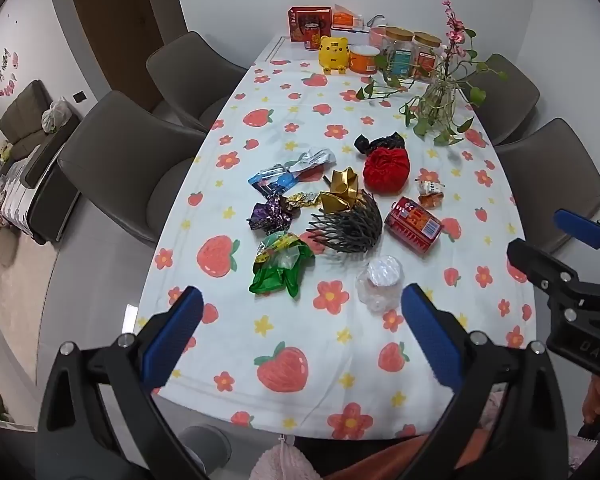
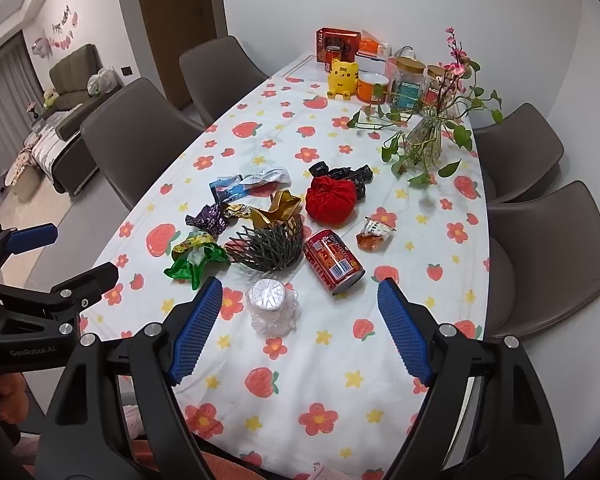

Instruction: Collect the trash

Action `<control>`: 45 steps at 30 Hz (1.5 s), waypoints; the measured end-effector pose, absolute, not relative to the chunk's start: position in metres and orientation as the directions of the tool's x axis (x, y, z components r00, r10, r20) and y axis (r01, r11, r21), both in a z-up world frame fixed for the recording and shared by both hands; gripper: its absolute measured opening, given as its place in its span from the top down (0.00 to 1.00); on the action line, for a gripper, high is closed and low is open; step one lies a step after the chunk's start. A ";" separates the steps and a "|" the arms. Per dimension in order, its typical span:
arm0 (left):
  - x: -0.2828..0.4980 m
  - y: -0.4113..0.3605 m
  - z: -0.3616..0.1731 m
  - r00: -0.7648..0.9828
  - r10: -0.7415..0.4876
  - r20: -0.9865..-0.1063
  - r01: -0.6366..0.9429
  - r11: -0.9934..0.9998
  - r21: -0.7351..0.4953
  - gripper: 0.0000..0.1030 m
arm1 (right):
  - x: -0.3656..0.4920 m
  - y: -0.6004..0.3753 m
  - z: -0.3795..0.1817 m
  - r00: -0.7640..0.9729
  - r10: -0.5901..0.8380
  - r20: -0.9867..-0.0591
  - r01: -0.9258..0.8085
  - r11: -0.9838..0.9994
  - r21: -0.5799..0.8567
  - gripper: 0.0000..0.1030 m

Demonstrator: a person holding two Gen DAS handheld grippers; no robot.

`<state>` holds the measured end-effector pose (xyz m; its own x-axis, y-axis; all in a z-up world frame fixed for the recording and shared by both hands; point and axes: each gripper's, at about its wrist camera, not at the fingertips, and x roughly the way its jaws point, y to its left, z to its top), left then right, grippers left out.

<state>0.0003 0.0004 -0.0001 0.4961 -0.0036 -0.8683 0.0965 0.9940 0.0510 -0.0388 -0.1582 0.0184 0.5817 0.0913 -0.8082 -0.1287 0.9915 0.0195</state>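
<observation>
Trash lies mid-table: a clear plastic cup with a foil lid (image 1: 380, 280) (image 2: 272, 306), a red can on its side (image 1: 413, 226) (image 2: 333, 261), a green wrapper (image 1: 281, 267) (image 2: 194, 258), a purple wrapper (image 1: 271, 213) (image 2: 209, 218), gold foil (image 1: 340, 191) (image 2: 276, 208), a blue and silver packet (image 1: 276, 176) (image 2: 236, 185) and a small orange packet (image 1: 430, 192) (image 2: 374, 236). A grey wire basket (image 1: 348, 226) (image 2: 270, 249) lies tipped. My left gripper (image 1: 300, 336) (image 2: 66, 250) is open and empty, short of the cup. My right gripper (image 2: 300, 330) (image 1: 540, 236) is open and empty, just before the cup.
A red cloth pouch (image 1: 386, 170) and a black bag (image 1: 376, 142) lie behind the trash. A plant vase (image 1: 440, 100), jars, a yellow toy (image 1: 333, 55) and boxes stand at the far end. Grey chairs (image 1: 120, 168) (image 2: 548, 256) line both sides. The tablecloth (image 1: 284, 368) has strawberry prints.
</observation>
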 end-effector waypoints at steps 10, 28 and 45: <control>-0.001 0.005 -0.002 0.489 -0.022 -0.872 0.092 0.995 0.026 0.04 | -0.039 -0.159 0.019 0.581 0.088 -0.809 -0.128 0.992 0.017 0.25; -0.001 0.005 -0.003 0.485 -0.017 -0.874 0.089 0.996 0.030 0.04 | -0.038 -0.151 0.019 0.582 0.090 -0.809 -0.133 0.991 0.014 0.25; 0.000 0.004 -0.003 0.482 -0.016 -0.876 0.087 0.996 0.030 0.04 | -0.037 -0.151 0.019 0.582 0.090 -0.808 -0.133 0.991 0.015 0.25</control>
<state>-0.0003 0.0042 -0.0031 0.4820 -0.0159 -0.8760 0.0873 0.9957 0.0300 -0.0375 -0.1510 0.0189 0.5817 0.0902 -0.8084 -0.1328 0.9910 0.0150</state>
